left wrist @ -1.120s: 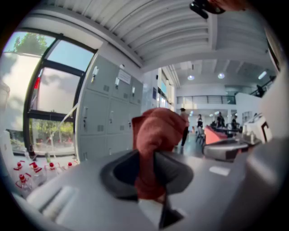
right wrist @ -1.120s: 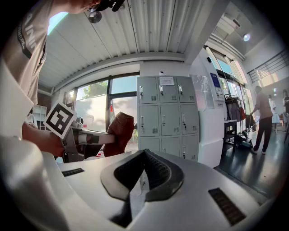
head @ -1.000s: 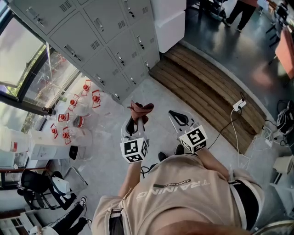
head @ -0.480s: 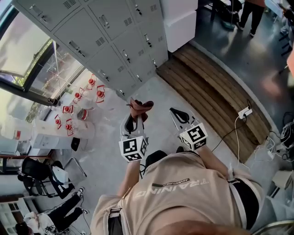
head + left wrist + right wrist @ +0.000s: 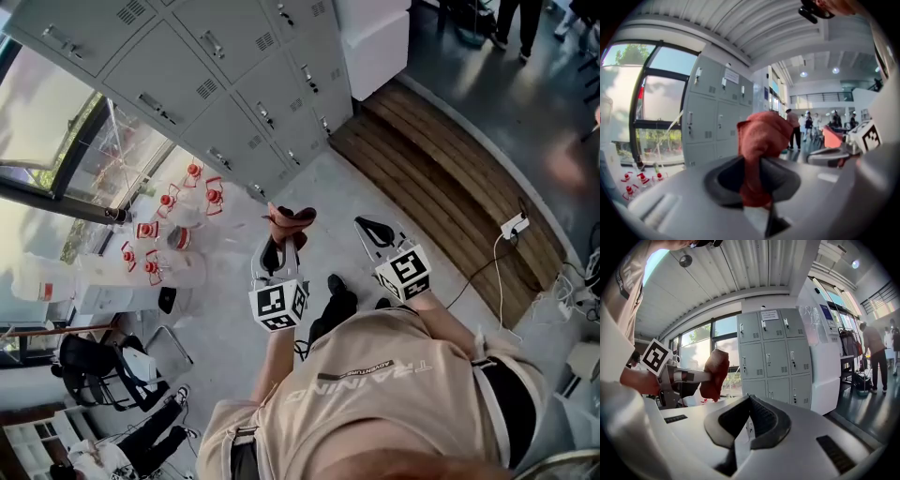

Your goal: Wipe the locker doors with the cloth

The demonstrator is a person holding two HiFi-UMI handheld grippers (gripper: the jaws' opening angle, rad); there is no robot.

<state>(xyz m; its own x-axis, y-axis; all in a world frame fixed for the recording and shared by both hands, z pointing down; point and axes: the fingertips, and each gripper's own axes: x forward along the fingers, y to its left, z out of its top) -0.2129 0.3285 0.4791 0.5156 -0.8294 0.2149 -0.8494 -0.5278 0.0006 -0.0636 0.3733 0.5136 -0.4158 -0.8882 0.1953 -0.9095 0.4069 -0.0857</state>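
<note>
A bank of grey locker doors (image 5: 202, 70) stands ahead of me, also seen in the right gripper view as locker doors (image 5: 776, 359) and in the left gripper view as locker doors (image 5: 715, 119). My left gripper (image 5: 281, 236) is shut on a bunched reddish-brown cloth (image 5: 290, 221), which sticks up from between its jaws as the cloth (image 5: 759, 140). My right gripper (image 5: 373, 228) is held beside it, shut with nothing in it. The cloth (image 5: 715, 373) hangs to the left in the right gripper view. Both grippers are well short of the lockers.
Clear bottles with red caps (image 5: 159, 230) stand on the floor by a window at the left. A white machine (image 5: 375, 37) stands right of the lockers. A wooden step (image 5: 441, 178) and a power strip with cable (image 5: 511, 225) lie to the right. People stand in the distance.
The view has shifted so the lockers sit nearer and larger. Both grippers keep their pose, with the cloth still gripped in the left one.
</note>
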